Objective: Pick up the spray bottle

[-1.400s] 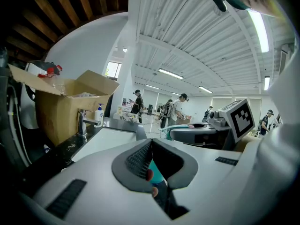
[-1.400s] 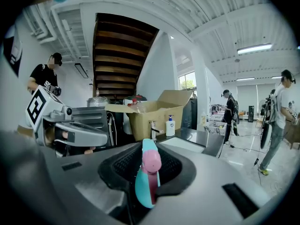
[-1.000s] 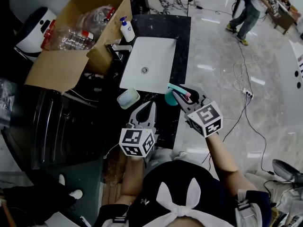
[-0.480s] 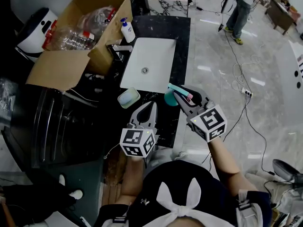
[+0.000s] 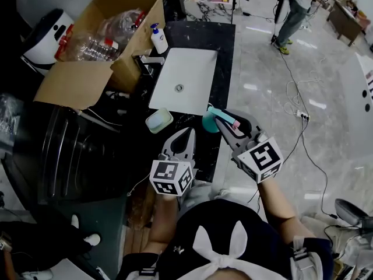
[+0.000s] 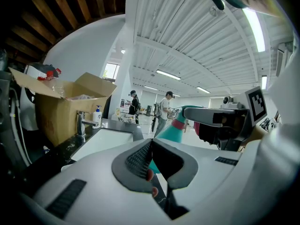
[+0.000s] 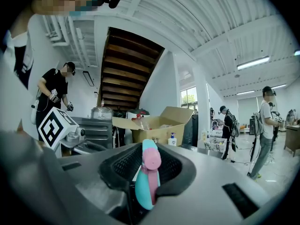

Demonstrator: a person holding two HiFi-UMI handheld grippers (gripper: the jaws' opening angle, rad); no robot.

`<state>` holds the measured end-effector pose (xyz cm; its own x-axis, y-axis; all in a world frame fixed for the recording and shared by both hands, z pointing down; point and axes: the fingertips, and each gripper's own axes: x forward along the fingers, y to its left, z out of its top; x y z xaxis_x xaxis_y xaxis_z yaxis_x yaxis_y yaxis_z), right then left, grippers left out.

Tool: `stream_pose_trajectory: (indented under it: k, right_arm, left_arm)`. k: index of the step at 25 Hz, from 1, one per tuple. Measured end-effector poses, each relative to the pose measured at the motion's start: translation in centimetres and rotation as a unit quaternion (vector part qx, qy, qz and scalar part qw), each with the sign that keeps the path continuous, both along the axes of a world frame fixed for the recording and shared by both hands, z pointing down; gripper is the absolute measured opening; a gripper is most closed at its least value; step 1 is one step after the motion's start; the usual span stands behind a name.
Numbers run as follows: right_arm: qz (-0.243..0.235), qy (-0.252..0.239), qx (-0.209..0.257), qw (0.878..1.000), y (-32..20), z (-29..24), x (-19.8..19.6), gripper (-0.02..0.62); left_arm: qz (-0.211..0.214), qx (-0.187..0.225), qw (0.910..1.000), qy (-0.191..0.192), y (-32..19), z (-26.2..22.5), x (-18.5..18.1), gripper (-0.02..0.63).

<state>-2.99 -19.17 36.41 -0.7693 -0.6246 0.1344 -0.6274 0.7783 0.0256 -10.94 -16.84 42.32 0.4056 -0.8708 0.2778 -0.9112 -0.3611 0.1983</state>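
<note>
The spray bottle [image 5: 211, 120] is teal with a pink band and trigger, and it hangs above the black counter's [image 5: 224, 45] near right corner. My right gripper [image 5: 228, 123] is shut on its spray head. In the right gripper view the pink and teal head [image 7: 149, 172] stands upright between the mesh pads. In the left gripper view the teal bottle body [image 6: 169, 127] shows just beyond the jaws, with the right gripper [image 6: 220, 122] on its top. My left gripper [image 5: 185, 135] hovers to the bottle's left, shut and holding nothing.
A white sink basin [image 5: 183, 77] with a faucet [image 5: 148, 59] is set in the counter. A soap pump bottle [image 5: 157, 38] stands behind it. A cardboard box [image 5: 96, 69] of plastic bottles is on the left, and a small pale dish [image 5: 158, 121] by the basin. A person [image 5: 294, 7] and cables [image 5: 303, 107] are on the floor to the right.
My right gripper has lifted the spray bottle slightly and drawn it a little nearer to me. The left gripper has stayed put. The person in the background has walked on.
</note>
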Motion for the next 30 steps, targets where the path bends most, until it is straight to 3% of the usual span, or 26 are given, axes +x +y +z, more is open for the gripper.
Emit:
stream_pose_trajectory:
  k: [30]
  right_arm:
    - [0.006, -0.037, 0.009, 0.999, 2.4, -1.7, 2.7, 0.091]
  left_arm:
    - [0.005, -0.005, 1.0, -0.006, 0.3, 0.4, 1.8, 0.026]
